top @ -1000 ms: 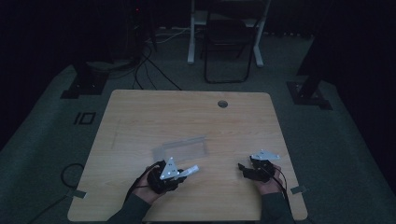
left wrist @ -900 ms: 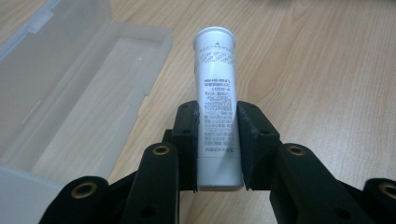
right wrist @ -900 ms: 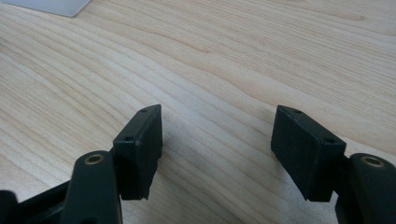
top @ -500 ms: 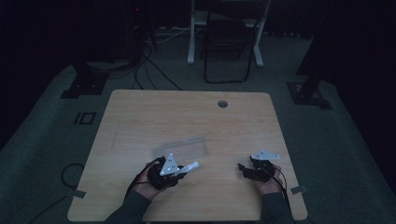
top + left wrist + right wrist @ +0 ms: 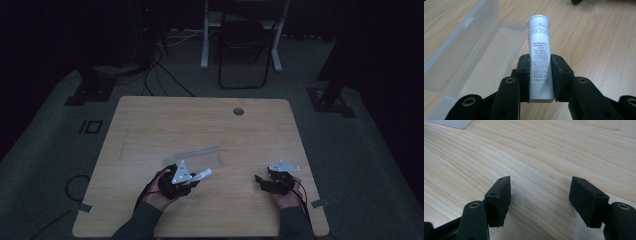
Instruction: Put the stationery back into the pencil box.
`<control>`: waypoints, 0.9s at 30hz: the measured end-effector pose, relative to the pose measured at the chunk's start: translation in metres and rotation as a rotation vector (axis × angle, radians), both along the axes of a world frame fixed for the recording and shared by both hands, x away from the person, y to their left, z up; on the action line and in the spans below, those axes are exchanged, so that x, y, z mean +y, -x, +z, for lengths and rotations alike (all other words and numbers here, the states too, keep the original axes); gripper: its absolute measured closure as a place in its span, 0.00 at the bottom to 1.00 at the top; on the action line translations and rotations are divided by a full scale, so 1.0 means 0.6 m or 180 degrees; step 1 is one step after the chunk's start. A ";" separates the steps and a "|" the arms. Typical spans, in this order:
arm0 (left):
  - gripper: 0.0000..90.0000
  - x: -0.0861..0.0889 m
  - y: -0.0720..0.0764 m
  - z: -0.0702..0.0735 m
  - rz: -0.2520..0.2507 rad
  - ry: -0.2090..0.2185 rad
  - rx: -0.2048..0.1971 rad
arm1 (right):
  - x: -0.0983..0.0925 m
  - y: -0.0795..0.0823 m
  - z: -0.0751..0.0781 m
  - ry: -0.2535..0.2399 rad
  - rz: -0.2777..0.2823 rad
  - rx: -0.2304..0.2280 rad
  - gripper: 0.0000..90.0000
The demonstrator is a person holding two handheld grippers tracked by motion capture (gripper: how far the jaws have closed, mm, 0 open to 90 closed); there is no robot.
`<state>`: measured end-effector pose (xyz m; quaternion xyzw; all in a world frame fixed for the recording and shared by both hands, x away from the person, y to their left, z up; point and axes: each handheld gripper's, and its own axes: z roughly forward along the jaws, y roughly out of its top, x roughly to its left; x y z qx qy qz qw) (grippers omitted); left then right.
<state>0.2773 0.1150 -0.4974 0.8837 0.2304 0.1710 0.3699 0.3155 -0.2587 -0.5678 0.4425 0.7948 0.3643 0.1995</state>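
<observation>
At the tabletop's (image 5: 150, 120) near edge, the left gripper (image 5: 541, 65) has its fingers clamped around a white tube (image 5: 539, 47), lifted just at five o'clock of the clear open box (image 5: 471, 50). Grasping looks done; placing it inside remains. The right gripper (image 5: 540, 195) rests at four o'clock, fingers spread, empty.
</observation>
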 end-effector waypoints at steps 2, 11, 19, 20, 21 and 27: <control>0.79 0.000 -0.001 0.000 0.0002 0.0000 -0.0003 | 0.000 0.000 0.000 0.0001 0.0000 -0.0001 0.38; 0.79 0.001 -0.009 0.001 0.0044 0.0016 -0.0028 | 0.000 0.000 0.000 0.0001 0.0001 -0.0001 0.38; 0.79 0.000 -0.017 0.008 0.0073 0.0024 -0.0080 | 0.000 0.000 0.000 0.0001 0.0001 -0.0002 0.38; 0.79 -0.001 -0.019 0.009 0.0078 0.0028 -0.0084 | 0.000 0.000 0.000 0.0000 0.0000 -0.0001 0.38; 0.79 -0.001 -0.019 0.009 0.0078 0.0028 -0.0084 | 0.000 0.000 0.000 0.0000 0.0000 -0.0001 0.38; 0.79 -0.001 -0.024 0.011 0.0104 0.0042 -0.0098 | 0.000 0.000 0.000 0.0000 0.0000 0.0000 0.38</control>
